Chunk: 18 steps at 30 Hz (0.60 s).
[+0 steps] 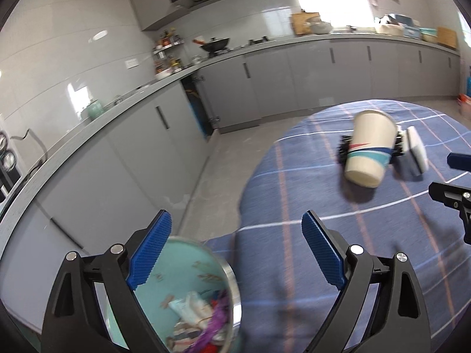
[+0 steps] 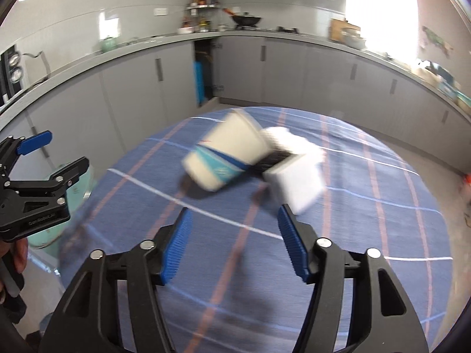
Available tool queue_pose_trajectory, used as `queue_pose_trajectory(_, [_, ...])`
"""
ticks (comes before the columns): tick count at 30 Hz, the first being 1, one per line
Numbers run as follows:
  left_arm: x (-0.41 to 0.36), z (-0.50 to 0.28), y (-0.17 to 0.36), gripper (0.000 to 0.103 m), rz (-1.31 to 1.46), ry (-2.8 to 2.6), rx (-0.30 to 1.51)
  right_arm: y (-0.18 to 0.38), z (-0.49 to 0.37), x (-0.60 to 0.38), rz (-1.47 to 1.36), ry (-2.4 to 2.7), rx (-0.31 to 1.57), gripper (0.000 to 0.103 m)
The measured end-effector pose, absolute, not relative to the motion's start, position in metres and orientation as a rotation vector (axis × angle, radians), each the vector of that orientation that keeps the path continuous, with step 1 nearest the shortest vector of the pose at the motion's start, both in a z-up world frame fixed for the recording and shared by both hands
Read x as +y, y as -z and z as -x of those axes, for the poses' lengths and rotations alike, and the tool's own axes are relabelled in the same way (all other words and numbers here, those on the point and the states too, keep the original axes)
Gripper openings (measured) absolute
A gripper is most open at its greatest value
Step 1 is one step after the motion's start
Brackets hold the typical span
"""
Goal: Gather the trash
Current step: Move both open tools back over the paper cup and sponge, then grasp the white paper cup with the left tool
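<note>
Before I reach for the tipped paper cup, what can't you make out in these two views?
- Tipped white paper cup: motion-blurred in the right wrist view; contents unseen in either view.
- Black ridged object: mostly hidden behind the cup; unidentifiable.
- White block: smeared, shape unclear.
- Teal trash bin: cut off by the bottom edge and the open left gripper.
- Open right gripper: holds nothing.

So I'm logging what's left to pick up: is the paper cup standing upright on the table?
No, the paper cup lies tipped over on the blue checked tablecloth.
</note>
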<state>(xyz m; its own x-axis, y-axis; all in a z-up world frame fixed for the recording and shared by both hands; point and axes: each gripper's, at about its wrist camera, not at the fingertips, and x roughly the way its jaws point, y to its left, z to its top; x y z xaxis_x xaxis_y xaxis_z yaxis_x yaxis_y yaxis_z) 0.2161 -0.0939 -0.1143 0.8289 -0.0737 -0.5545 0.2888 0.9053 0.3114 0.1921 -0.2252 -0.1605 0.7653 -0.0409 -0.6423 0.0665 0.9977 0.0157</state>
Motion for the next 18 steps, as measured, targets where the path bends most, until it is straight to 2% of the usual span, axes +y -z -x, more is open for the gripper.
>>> queue_pose_trajectory(3, [-0.120,-0.221,0.116,0.095,-0.418,0.239,0.552,0.165,-0.191,-0.252,-0.065,0.120,0.705,0.062])
queue_pose_trajectory(8, [-0.163,-0.234,0.122,0.095,-0.442,0.315,0.551,0.169,-0.190,-0.287,-0.095,0.206,0.711,0.063])
queue_pose_trajectory(10, [-0.178,-0.237,0.125,0.095,-0.447,0.349,0.556,0.169,-0.188,-0.297,-0.105,0.226,0.708,0.067])
queue_pose_trajectory(18, [-0.226,-0.250,0.140,0.096,-0.490,0.447,0.571,0.171,-0.189,-0.329,-0.146,0.273,0.711,0.068])
